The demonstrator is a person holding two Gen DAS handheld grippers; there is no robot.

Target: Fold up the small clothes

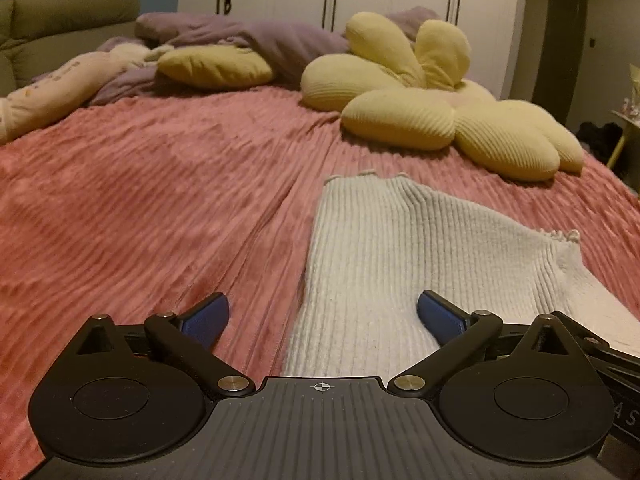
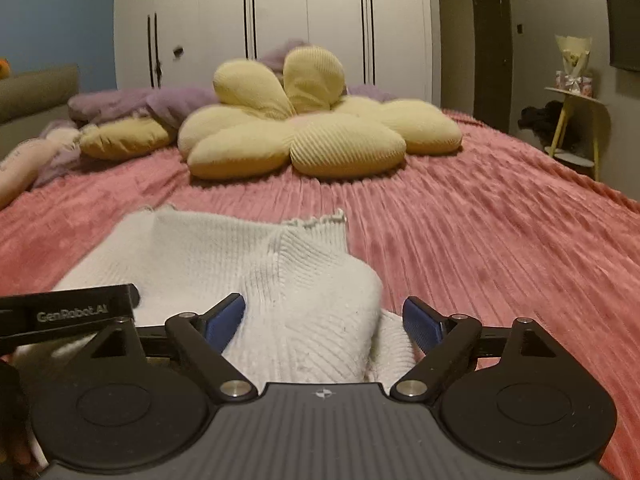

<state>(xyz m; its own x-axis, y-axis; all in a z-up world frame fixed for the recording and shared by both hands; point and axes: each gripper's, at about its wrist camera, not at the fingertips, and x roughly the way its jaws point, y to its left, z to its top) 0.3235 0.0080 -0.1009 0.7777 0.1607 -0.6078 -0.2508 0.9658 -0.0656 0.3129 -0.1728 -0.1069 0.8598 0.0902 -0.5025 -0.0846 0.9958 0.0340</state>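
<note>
While the white ribbed garment (image 1: 384, 248) is lying spread on the pink bedspread (image 1: 152, 200), its near edge is being hidden under the bodies of both tools, so the full outline cannot be made out. The left hand-held gripper (image 1: 323, 318) is being held with its jaws wide apart; its left blue pad is hovering over bare bedspread and the right pad over the knit, and nothing is being pinched. The right hand-held gripper (image 2: 324, 322) is likewise being held open, with a raised fold of the garment (image 2: 256, 264) lying between the pads; whether the left pad is brushing the cloth cannot be told. A black bar of the left tool is being cut off at the left edge of the right wrist view, and a dark shape at the lower left corner is too blurred to identify. Farther up the bed, a yellow flower-shaped cushion (image 2: 320, 128) is being seen clearly, while the purple blanket (image 1: 256, 40) behind it is being partly covered. White wardrobe doors (image 2: 276, 20) are being cropped at the top.
</note>
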